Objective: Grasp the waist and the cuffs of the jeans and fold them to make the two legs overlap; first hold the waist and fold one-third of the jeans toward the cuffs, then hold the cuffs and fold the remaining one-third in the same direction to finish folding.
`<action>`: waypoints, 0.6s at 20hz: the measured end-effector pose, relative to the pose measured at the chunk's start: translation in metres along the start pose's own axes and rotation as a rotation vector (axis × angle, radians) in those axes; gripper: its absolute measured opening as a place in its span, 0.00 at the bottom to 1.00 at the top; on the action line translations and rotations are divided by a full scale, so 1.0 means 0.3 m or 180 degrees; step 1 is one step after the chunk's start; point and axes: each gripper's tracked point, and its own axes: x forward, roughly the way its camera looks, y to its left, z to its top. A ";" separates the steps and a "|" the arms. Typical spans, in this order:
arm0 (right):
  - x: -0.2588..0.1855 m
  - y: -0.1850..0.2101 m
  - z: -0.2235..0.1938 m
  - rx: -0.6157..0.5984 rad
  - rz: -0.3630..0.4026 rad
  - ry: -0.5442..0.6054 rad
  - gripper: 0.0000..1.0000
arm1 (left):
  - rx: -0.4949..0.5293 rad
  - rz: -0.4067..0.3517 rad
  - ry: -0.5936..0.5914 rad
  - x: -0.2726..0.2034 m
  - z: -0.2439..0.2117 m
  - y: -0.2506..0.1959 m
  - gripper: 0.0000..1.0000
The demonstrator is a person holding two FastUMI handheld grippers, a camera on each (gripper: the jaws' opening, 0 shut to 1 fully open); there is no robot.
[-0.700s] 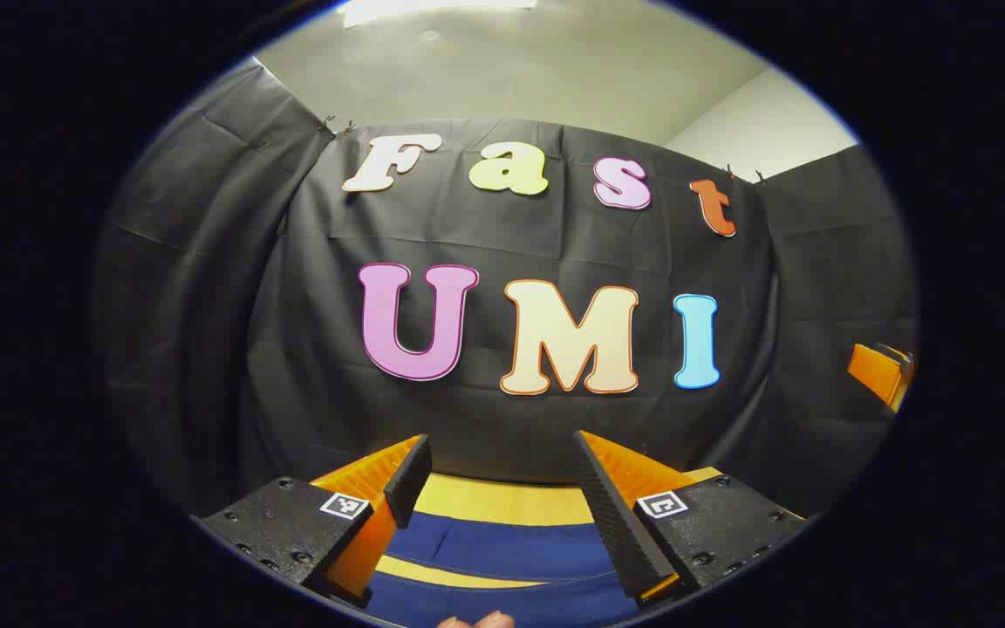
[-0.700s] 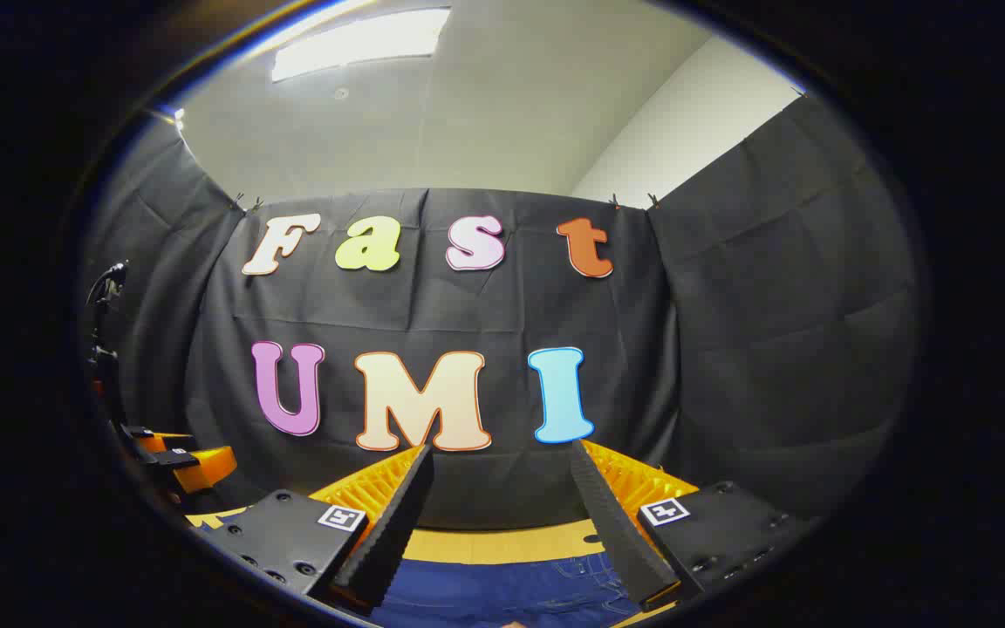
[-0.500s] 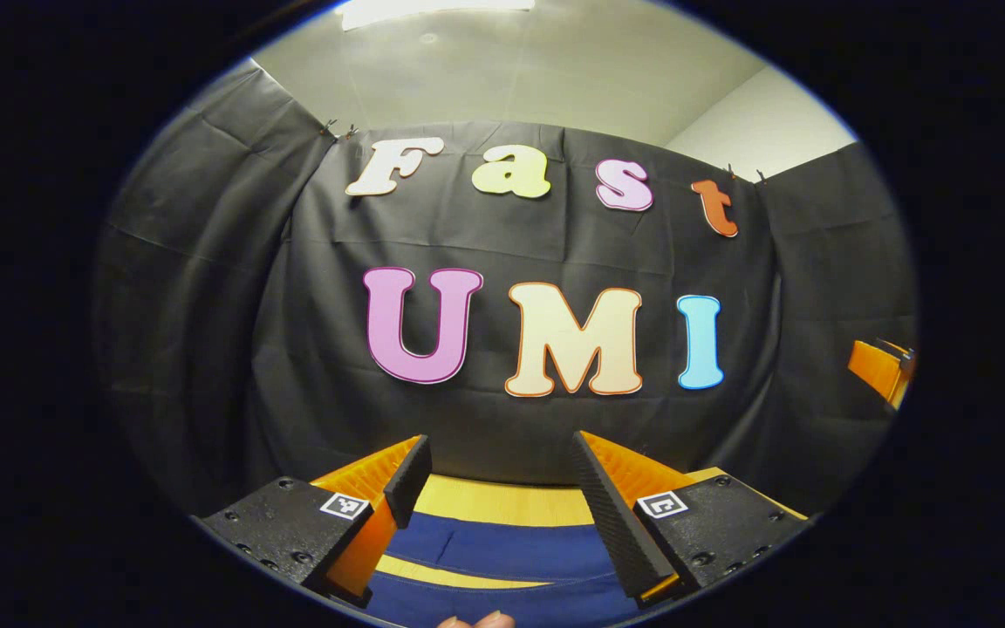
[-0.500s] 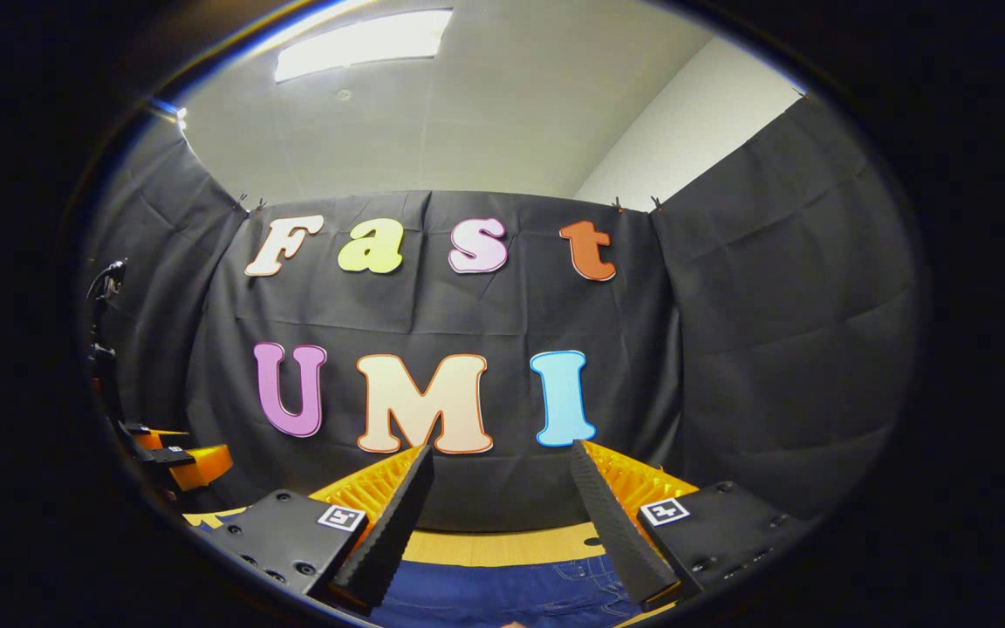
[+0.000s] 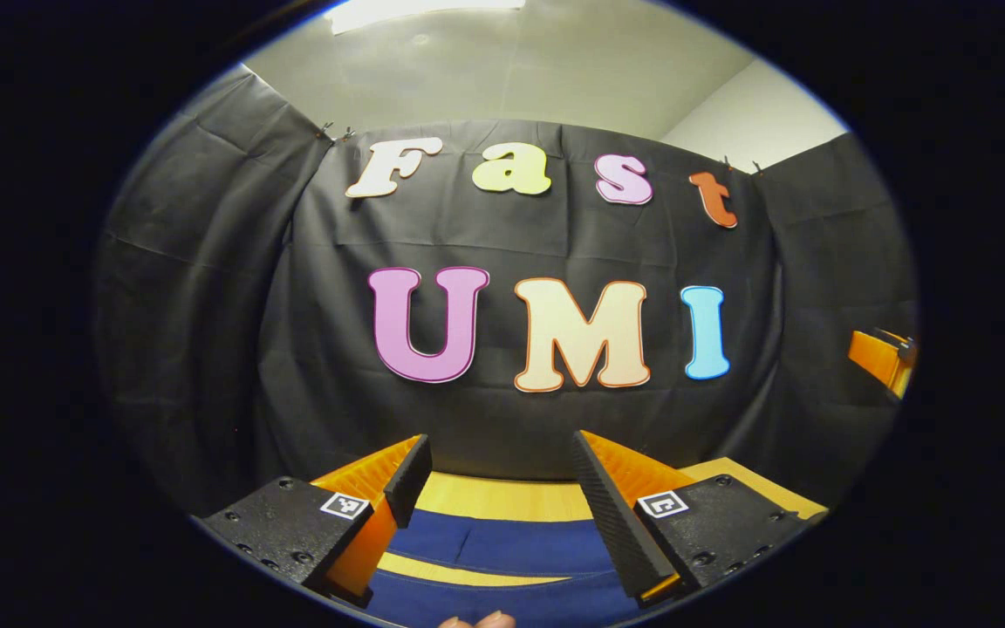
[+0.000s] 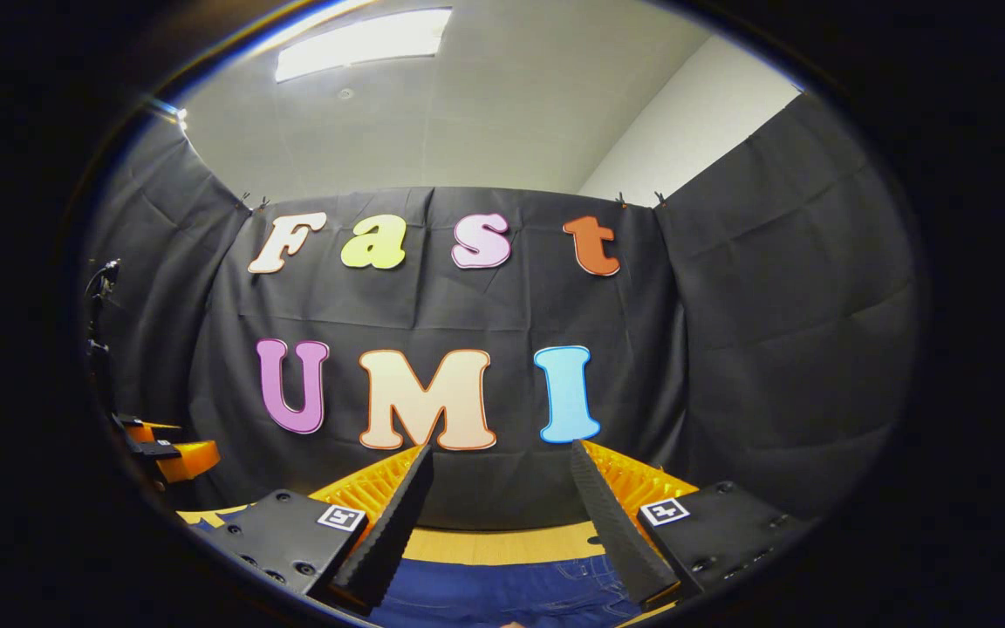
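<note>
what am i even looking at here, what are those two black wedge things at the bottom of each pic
Those wedges are the fingers of two hand-held grippers; a person holds one in each hand. Each picture comes from a camera riding on a gripper, looking forward along its fingers. The left gripper and the right gripper both stand open, holding nothing. Below them lie blue jeans on a yellow wooden table. In the left gripper view, fingertips peek in at the bottom edge.

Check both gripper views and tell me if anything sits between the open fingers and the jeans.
Nothing visible does. In the left gripper view the left gripper is open above the jeans on the table. In the right gripper view the right gripper is open above the jeans too, with no other object between.
</note>
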 end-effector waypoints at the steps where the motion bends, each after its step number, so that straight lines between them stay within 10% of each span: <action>1: 0.004 0.004 -0.013 -0.0003 0.0015 0.0012 0.99 | 0.0019 -0.0012 0.0034 -0.007 -0.016 0.027 0.96; 12: 0.035 0.106 -0.184 -0.0101 0.0139 0.0331 0.98 | 0.1376 0.0218 0.0947 -0.197 -0.362 0.421 0.96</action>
